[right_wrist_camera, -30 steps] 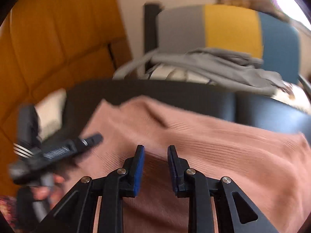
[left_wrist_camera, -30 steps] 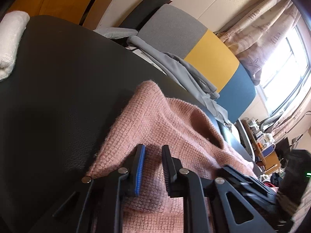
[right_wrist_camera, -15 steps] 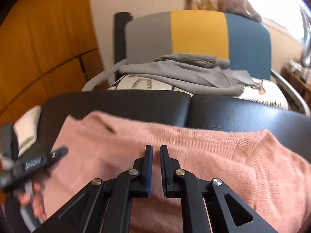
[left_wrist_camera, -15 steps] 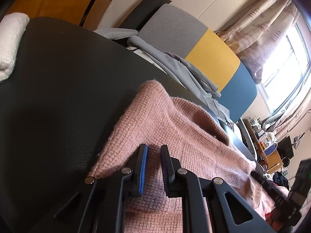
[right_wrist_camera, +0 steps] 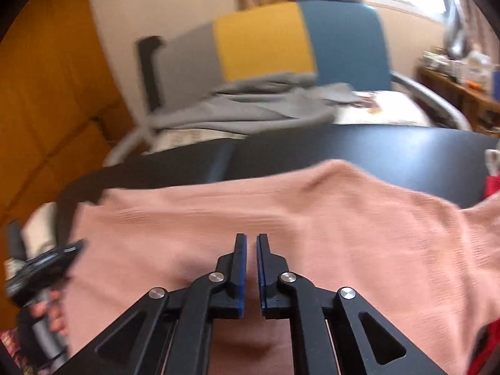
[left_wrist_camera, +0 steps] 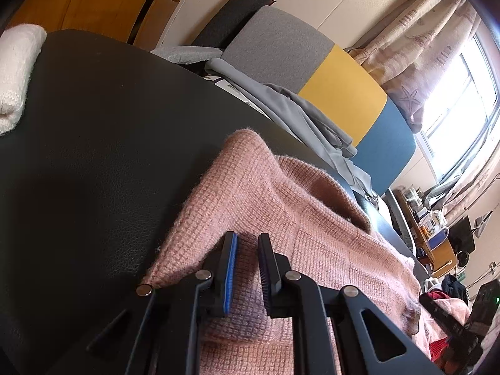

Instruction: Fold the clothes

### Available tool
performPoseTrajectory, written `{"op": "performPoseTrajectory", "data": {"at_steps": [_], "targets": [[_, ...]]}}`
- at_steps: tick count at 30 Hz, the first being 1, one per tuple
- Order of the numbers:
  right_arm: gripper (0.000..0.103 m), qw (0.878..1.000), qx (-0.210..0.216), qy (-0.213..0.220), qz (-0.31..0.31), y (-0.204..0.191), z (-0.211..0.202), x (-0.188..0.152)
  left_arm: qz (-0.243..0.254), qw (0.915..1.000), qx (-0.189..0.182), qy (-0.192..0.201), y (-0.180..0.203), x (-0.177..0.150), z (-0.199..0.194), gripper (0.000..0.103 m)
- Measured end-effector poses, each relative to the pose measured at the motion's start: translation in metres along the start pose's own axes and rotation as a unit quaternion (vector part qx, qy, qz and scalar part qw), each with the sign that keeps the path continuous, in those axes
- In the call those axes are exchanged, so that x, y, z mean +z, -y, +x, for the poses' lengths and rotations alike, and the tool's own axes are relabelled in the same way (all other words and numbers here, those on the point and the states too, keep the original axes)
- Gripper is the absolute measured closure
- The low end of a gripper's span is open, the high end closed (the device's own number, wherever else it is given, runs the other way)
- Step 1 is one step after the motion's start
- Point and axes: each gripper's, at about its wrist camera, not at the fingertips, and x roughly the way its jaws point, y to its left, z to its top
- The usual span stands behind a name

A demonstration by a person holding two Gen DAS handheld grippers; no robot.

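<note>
A pink knit sweater (left_wrist_camera: 281, 206) lies spread across a black padded surface (left_wrist_camera: 93, 156). My left gripper (left_wrist_camera: 247, 237) sits at its near left corner, the jaws narrow with a fold of the knit pinched between the pads. In the right wrist view the sweater (right_wrist_camera: 281, 218) stretches wide and blurred. My right gripper (right_wrist_camera: 251, 237) is over its near edge with the jaws almost together and pink fabric in the slit. At that view's left edge is the left gripper (right_wrist_camera: 73, 248), held by a hand (right_wrist_camera: 53, 312). The right gripper (left_wrist_camera: 437, 309) shows dark at the lower right of the left wrist view.
A white knit piece (left_wrist_camera: 15, 72) lies at the surface's far left. Behind the surface stands a chair with a grey, yellow and blue back (left_wrist_camera: 340, 93) and a grey garment (left_wrist_camera: 290, 109) draped on it. Red cloth (right_wrist_camera: 493, 184) is at the right, a cluttered side table (left_wrist_camera: 434, 228) beyond.
The right gripper's jaws closed from apart to nearly touching, and it travelled rightward along the sweater's near edge. The left gripper stayed put on its corner.
</note>
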Motion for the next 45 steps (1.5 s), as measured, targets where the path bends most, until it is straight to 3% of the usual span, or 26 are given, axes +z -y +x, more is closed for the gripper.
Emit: {"op": "performPoseTrajectory", "data": {"at_steps": [3,5,6,8,9,13,15,17,20,22,25,27,29,31,35,38,42,45], "targets": [[0.096,0.999,-0.001,-0.041,-0.034,-0.008,0.014,-0.012,-0.001,1.0000,-0.001,-0.001,-0.001,0.001,0.000,0.089],[0.099,0.999,0.009,-0.047,-0.001,0.011,0.017,-0.016,0.001,1.0000,0.000,-0.001,-0.001,0.000,0.000,0.089],[0.103,0.999,-0.004,-0.040,0.030,0.025,0.014,-0.015,0.001,1.0000,0.001,-0.001,-0.001,0.000,0.000,0.089],[0.102,0.995,-0.067,-0.039,0.060,0.049,0.012,-0.012,0.003,1.0000,0.003,-0.001,-0.001,0.001,0.001,0.089],[0.094,0.994,-0.076,-0.035,0.067,0.055,0.008,-0.013,0.004,1.0000,0.004,-0.001,0.000,0.000,0.001,0.089],[0.094,0.996,-0.048,-0.009,0.079,0.061,-0.022,-0.021,0.012,0.9998,0.013,-0.002,0.003,0.000,0.001,0.089],[0.092,0.999,-0.017,-0.003,0.047,0.046,-0.029,-0.025,0.015,0.9997,0.017,-0.003,0.004,0.001,0.001,0.089],[0.086,1.000,0.002,-0.014,0.016,0.032,-0.023,-0.028,0.022,0.9994,0.024,-0.005,0.006,0.001,0.001,0.089],[0.083,0.999,-0.010,-0.051,0.016,0.035,0.002,-0.031,0.038,0.9985,0.038,-0.010,0.013,0.002,0.001,0.087],[0.081,0.997,0.001,-0.042,0.060,0.052,-0.006,-0.029,0.058,0.9972,0.044,-0.018,0.022,0.002,0.001,0.075],[0.077,0.994,0.006,-0.004,0.106,0.084,-0.045,-0.029,0.125,0.9888,0.076,-0.030,0.051,0.000,-0.002,0.073],[0.072,0.990,0.000,0.036,0.139,0.113,-0.086,-0.031,0.150,0.9871,0.046,-0.029,0.071,-0.009,-0.009,0.073],[0.068,0.980,-0.029,0.087,0.174,0.145,-0.129,-0.030,0.155,0.9871,0.005,-0.039,0.091,-0.023,-0.013,0.073],[0.061,0.964,-0.075,0.143,0.212,0.181,-0.177,-0.036,0.158,0.9855,-0.025,-0.056,0.107,-0.041,-0.012,0.073],[0.041,0.907,-0.176,0.232,0.304,0.257,-0.267,-0.055,0.178,0.9807,-0.031,-0.075,0.127,-0.064,-0.005,0.073],[0.041,0.880,-0.204,0.251,0.349,0.300,-0.306,-0.062,0.167,0.9827,-0.032,-0.074,0.125,-0.064,-0.005,0.073],[0.042,0.857,-0.223,0.239,0.398,0.345,-0.322,-0.064,0.146,0.9855,-0.048,-0.073,0.116,-0.062,-0.006,0.073],[0.042,0.844,-0.220,0.237,0.428,0.368,-0.326,-0.069,0.157,0.9845,-0.037,-0.069,0.119,-0.064,-0.006,0.072]]}}
